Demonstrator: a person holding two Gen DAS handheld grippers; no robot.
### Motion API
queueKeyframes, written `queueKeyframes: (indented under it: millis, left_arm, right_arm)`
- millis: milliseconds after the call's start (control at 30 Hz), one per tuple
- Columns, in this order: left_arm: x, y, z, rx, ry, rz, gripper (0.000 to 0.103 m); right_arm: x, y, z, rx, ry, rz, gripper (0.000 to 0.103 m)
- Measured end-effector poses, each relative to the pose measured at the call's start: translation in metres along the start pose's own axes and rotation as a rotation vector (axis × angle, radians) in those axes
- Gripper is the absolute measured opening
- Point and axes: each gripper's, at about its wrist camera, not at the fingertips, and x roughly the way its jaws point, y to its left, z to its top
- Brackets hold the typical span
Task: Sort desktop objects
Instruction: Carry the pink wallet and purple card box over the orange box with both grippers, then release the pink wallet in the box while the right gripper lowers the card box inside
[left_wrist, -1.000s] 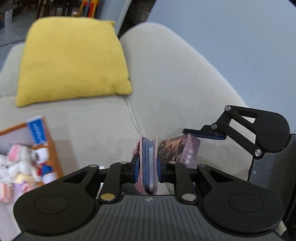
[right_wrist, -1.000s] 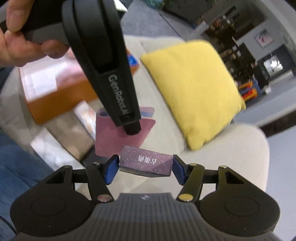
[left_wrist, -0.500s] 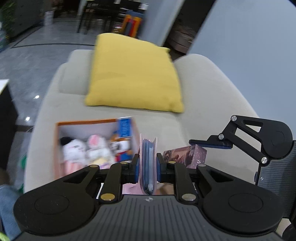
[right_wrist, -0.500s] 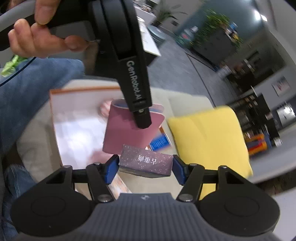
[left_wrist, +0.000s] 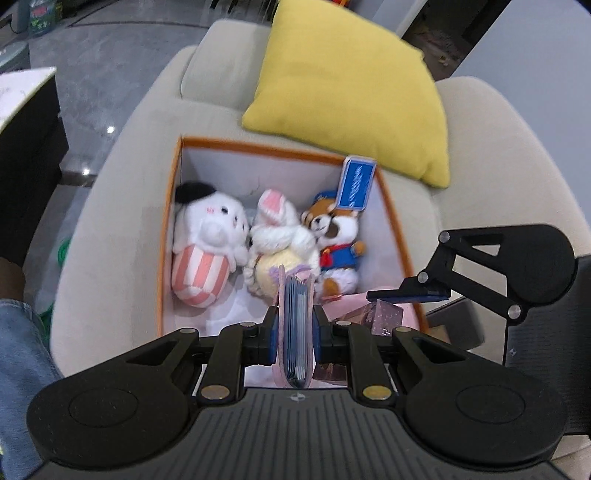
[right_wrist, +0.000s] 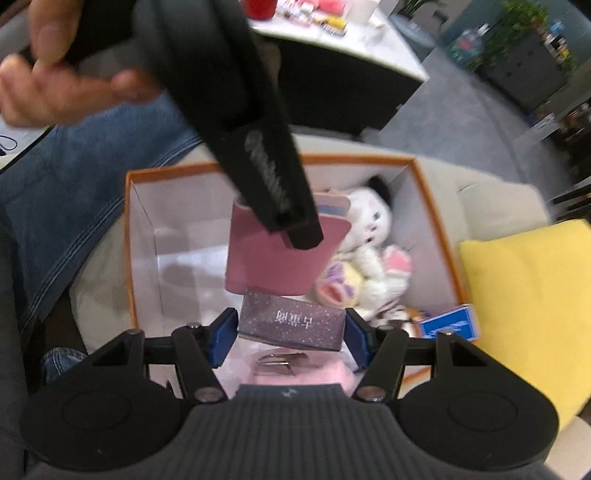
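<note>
My left gripper (left_wrist: 295, 332) is shut on a pink card wallet (left_wrist: 295, 325) with blue cards in it, held edge-up over the orange box (left_wrist: 258, 144). From the right wrist view the same pink wallet (right_wrist: 273, 254) hangs from the left gripper's black finger (right_wrist: 273, 177) above the box's white floor. My right gripper (right_wrist: 291, 332) is shut on a purple starry box (right_wrist: 291, 321), held crosswise between its blue pads just beside the wallet. That purple box (left_wrist: 386, 319) also shows at the right of the left wrist view.
The orange box's rim (right_wrist: 258, 162) encloses three plush toys (left_wrist: 280, 236), a blue card pack (left_wrist: 356, 182) leaning in a corner, and a pink item (right_wrist: 295, 373). It sits on a beige sofa (left_wrist: 122, 206) by a yellow cushion (left_wrist: 347, 88). A person's hand (right_wrist: 55, 85) and jeans leg (right_wrist: 85, 192) are close.
Both grippers have swung from over the sofa seat to above the orange box and tipped downward. The box's inside now fills both views. Both holds are unchanged.
</note>
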Motion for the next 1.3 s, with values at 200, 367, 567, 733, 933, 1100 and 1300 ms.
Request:
queueKeyframes:
  millis: [200, 367, 567, 733, 933, 1100, 1300]
  left_arm:
    - [0.026, -0.002, -0.005, -0.005, 0.025, -0.02, 0.019]
    - [0.04, -0.01, -0.008, 0.016, 0.026, -0.008, 0.019]
    - [0.05, -0.015, -0.009, -0.002, 0.03, -0.013, 0.022]
    - [0.051, -0.017, -0.015, -0.032, 0.016, -0.036, 0.024]
    - [0.051, -0.012, -0.023, -0.081, -0.016, -0.065, 0.026]
    - [0.05, -0.011, -0.025, -0.109, -0.031, -0.063, 0.027]
    - [0.048, -0.005, -0.027, -0.163, -0.019, -0.153, 0.062]
  right_arm:
    - [0.04, -0.01, -0.006, -0.043, 0.062, 0.051, 0.063]
    - [0.052, -0.012, -0.009, -0.098, 0.081, 0.072, 0.063]
    - [0.062, -0.004, -0.009, -0.159, 0.088, 0.054, 0.062]
    - [0.066, 0.003, -0.015, -0.171, 0.098, 0.044, 0.062]
    - [0.053, 0.007, -0.022, -0.139, 0.076, 0.012, 0.066]
    - [0.034, 0.008, -0.028, -0.081, 0.058, -0.01, 0.075]
    - [0.008, 0.014, -0.049, -0.003, 0.008, -0.043, 0.075]
